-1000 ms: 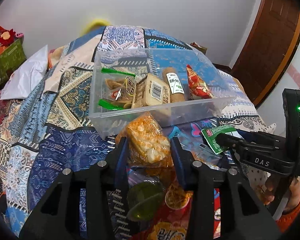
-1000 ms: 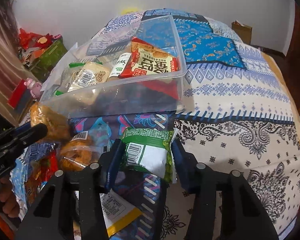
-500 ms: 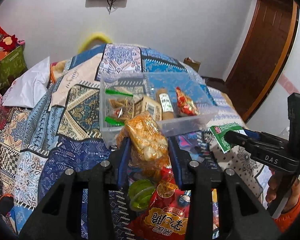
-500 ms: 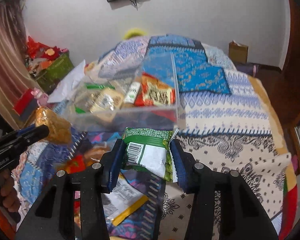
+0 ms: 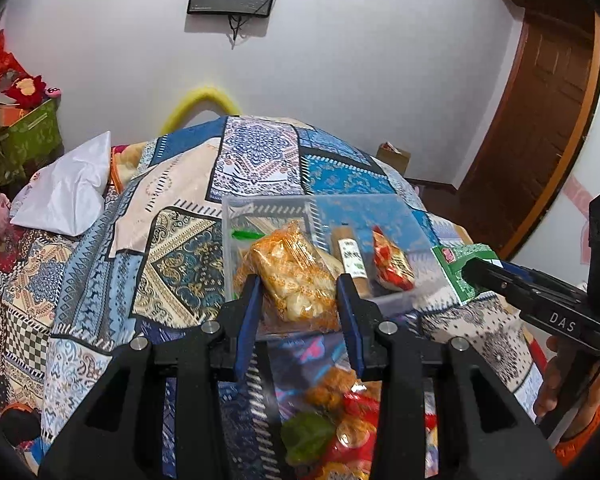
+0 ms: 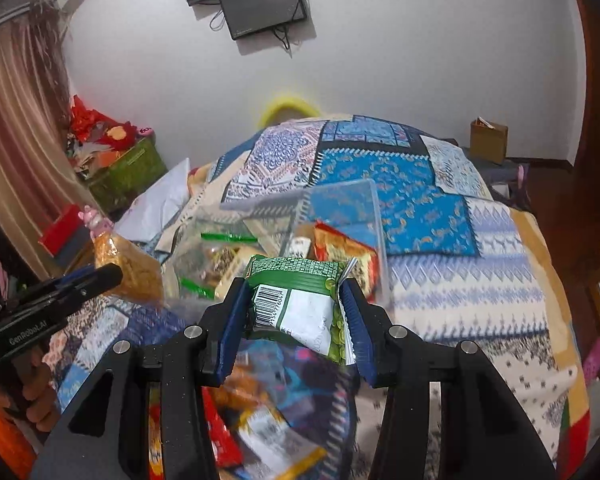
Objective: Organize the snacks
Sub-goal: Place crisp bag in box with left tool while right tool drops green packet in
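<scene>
Left wrist view first: the left gripper [image 5: 298, 306] is pinching an orange snack bag [image 5: 292, 276] between its blue pads, carrying it in the air in front of the clear plastic bin [image 5: 260, 204] that is sitting on the patterned bedspread [image 5: 172, 248]. The bin is already holding a tan stick pack [image 5: 352, 256], a red packet [image 5: 392, 260] and a bag with a green strip, so part of the sorting looks done. A loose pile of packets [image 5: 340, 428] is still lying on the bed under the gripper, so I'd say the job is somewhere in the middle. Off to the right, the right gripper [image 5: 472, 270] is holding a green packet [image 5: 460, 270] up beside the bin.

Against a second ago, this camera is riding much higher: the bin is looking smaller and farther, and the wall screen, cut off at the top edge before, is now fully in view.

Right wrist view now: the right gripper [image 6: 296, 312] is clamping the green packet [image 6: 300, 304], barcode side up, fingers closed narrow around it, with the bin [image 6: 374, 216] just beyond. The left gripper [image 6: 112, 276] is showing at the left edge with the orange bag [image 6: 128, 268].

Compared with a second earlier, the packet is sitting unchanged in the jaws, while the bed and bin have dropped away below and are blurring with motion.
</scene>
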Demonstrator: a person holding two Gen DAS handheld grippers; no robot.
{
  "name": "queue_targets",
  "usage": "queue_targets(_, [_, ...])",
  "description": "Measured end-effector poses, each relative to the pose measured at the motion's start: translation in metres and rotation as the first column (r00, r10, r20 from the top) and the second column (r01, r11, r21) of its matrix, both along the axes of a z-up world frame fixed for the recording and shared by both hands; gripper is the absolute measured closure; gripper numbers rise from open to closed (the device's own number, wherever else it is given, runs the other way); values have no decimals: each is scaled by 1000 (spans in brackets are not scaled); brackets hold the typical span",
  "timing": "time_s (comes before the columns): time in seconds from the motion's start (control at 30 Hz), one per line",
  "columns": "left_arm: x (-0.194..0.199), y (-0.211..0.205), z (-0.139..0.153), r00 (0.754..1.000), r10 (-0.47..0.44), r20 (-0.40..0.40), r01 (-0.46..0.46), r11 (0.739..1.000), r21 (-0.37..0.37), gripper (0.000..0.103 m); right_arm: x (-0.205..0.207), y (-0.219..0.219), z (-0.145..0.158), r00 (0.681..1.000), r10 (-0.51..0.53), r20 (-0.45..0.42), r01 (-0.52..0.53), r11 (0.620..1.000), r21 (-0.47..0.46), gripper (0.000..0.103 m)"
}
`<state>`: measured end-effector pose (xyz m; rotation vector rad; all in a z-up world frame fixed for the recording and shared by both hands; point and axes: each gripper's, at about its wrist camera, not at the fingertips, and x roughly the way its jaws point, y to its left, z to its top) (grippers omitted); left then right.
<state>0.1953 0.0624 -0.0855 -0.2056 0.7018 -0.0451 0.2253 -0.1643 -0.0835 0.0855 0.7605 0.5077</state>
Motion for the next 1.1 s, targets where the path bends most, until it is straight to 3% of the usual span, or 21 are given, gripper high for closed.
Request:
queue_targets(0.4, [37,5,-26,999,19,-38,-19,1000,8,67,40,39,-30,997,30,-73,-33,999,-33,59])
queue_targets(0.5, [43,5,-32,999,4,-52,-4,1000,-12,67,45,43,-38,995,38,-90,-42,998,-51,59])
queue_targets(0.83, [53,-4,-39,999,-7,-52,8,1000,29,68,50,54,-60,990,53,-130,-65,993,-96,56])
queue_targets(0.93, [55,-4,-39,997,-4,-71,5,1000,14,65,47,56,-56,992,47,-118,-62,989,-133,50])
queue_targets(1.03, [52,-4,-37,997,6,-74,-6,1000,2,52,45,54,-52,993,43,-113,-60,987,-147,38])
queue_targets(1.1, [47,-3,-34,998,13,-64,-12,1000,5,50,41,50,-47,995,35,-94,-49,987,-151,34])
